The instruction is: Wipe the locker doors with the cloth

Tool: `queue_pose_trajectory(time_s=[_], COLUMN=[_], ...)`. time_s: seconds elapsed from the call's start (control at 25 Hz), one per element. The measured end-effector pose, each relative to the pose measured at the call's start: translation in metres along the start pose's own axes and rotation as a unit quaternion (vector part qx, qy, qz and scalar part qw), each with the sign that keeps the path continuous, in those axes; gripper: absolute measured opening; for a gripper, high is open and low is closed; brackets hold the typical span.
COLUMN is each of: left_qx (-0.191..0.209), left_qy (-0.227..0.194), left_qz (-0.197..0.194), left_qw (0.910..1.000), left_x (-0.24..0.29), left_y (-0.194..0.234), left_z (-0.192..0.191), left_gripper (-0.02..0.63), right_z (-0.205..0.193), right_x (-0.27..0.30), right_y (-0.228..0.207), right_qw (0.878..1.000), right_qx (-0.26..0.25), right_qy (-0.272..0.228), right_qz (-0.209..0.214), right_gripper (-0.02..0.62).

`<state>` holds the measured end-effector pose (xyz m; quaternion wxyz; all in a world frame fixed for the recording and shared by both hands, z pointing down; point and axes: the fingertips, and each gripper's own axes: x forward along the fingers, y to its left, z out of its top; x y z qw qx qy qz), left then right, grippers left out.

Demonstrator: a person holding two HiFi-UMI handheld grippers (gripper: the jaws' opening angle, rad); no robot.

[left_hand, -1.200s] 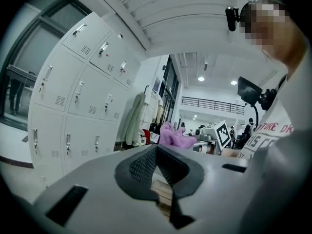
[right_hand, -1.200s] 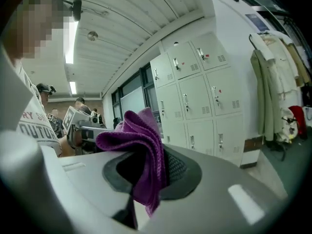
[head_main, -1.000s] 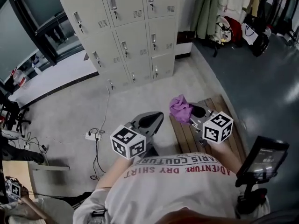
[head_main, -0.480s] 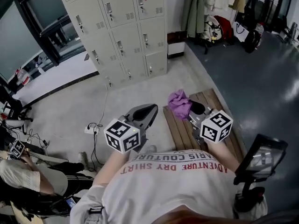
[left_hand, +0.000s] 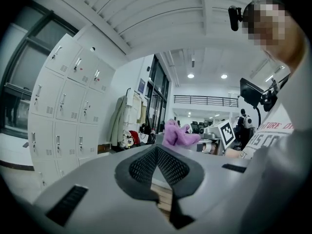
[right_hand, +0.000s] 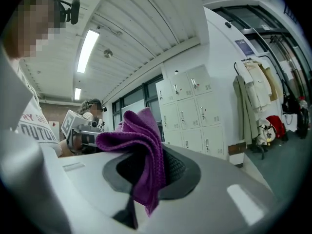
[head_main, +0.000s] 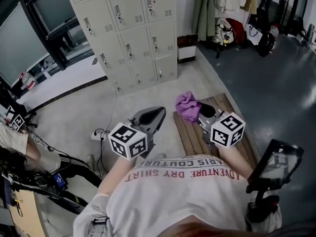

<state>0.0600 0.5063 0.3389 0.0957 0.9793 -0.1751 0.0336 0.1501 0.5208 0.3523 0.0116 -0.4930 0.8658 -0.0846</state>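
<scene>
Two claws: left claw [head_main: 159,115], right claw [head_main: 203,113]; one cloth [head_main: 186,105]; one slatted bench [head_main: 193,138]; locker doors [head_main: 127,8] roughly nine whole

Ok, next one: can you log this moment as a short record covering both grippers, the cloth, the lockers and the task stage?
left gripper: shut, holding nothing
right gripper: shut on purple cloth
lockers: beige, doors closed, across the floor, out of contact
wooden slat bench: under the right gripper
task stage: cloth in hand, wiping not yet begun
</scene>
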Motion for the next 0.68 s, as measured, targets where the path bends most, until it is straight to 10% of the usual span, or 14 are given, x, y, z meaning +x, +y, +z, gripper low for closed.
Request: queue_pose_trajectory(time_s=[0.68], left_qx=[0.037], left_qy=[-0.018], left_qz=[-0.013], left_qw=[0.9990], left_x=[-0.017], left_y=[-0.013], left_z=[0.016], left_gripper=[0.002], right_z=[0.023], right_x=[-0.004], right_y=[0.019], right_qw=[0.999], right_qx=[-0.008], right_qy=[-0.038], right_qz=[0.001], right_gripper=[0.058])
